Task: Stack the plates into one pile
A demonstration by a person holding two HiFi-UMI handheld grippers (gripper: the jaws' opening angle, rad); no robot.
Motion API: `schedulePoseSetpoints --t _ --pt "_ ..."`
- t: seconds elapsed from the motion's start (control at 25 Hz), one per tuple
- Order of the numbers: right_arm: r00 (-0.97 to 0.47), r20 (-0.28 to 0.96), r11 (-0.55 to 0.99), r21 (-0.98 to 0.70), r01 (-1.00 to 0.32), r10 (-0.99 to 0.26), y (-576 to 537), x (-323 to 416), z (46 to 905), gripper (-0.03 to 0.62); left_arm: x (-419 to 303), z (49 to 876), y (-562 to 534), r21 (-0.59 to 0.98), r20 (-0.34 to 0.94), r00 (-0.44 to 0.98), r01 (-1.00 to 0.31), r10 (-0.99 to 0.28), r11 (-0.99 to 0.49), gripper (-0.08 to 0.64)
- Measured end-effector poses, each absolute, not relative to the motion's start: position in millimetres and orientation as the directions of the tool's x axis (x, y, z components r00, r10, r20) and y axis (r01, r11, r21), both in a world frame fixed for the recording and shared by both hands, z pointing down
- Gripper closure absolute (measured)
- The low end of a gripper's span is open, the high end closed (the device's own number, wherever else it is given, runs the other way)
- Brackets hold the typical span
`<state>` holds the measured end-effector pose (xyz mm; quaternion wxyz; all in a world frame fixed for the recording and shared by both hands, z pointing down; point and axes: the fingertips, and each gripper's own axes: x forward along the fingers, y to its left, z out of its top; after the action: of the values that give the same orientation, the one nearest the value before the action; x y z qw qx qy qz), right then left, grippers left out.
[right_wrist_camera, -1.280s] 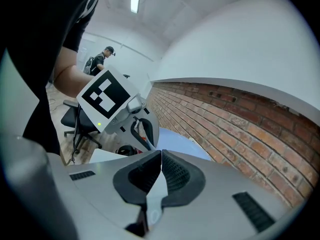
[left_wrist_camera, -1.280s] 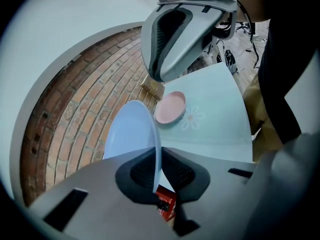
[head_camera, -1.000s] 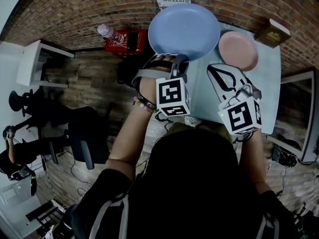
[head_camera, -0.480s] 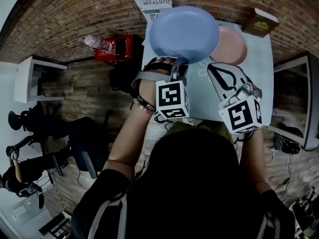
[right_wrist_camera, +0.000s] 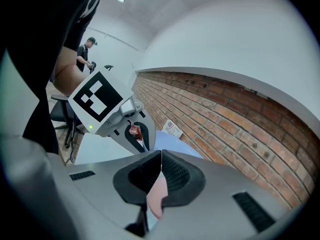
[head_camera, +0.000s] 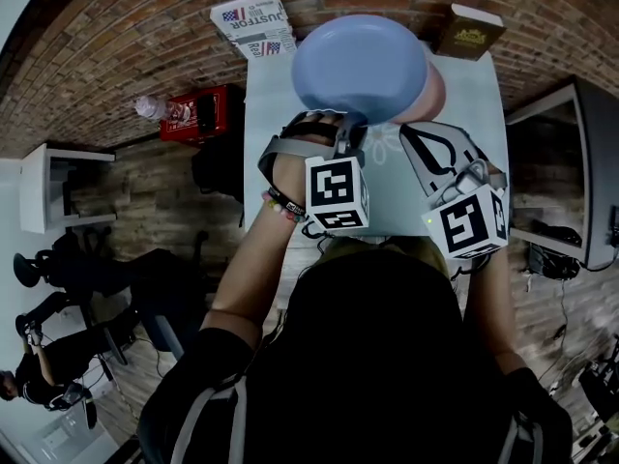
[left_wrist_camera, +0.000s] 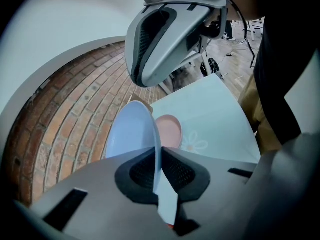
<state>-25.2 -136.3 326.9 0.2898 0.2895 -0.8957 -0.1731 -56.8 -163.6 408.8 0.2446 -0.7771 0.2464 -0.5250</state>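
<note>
Has brought the blue plate [head_camera: 358,66] across since a second ago: then beside the pink plate [head_camera: 437,90], now over most of it, leaving only a pink crescent at the blue rim's right edge, upper middle of the head view. Shows the tabletop [head_camera: 276,104] further left in the frame as well, along with the brown book [head_camera: 467,32] at upper right and the printed paper [head_camera: 253,19] at upper left.

Left tool [head_camera: 348,129] clenched on the near rim of the blue plate, pads pressed on either face, the plate edge-on between them in the left gripper view. Cannot tell whether blue touches pink.

Pink plate flat on the tabletop beyond, next to a flower print [left_wrist_camera: 194,143].

Right tool [head_camera: 414,135] closed on nothing, pads meeting at the tips, just right of the left tool in the head view and pointing toward the plates.
</note>
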Motion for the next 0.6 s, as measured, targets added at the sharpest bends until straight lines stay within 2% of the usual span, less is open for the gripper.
schedulePoseSetpoints --t 0.6 --pt "-0.642 0.425 0.764 0.455 -0.458 -0.638 -162 25 333 0.557 -4 419 -189 -0.623 0.716 0.346 -0.077 -0.607 -0.779 0.527"
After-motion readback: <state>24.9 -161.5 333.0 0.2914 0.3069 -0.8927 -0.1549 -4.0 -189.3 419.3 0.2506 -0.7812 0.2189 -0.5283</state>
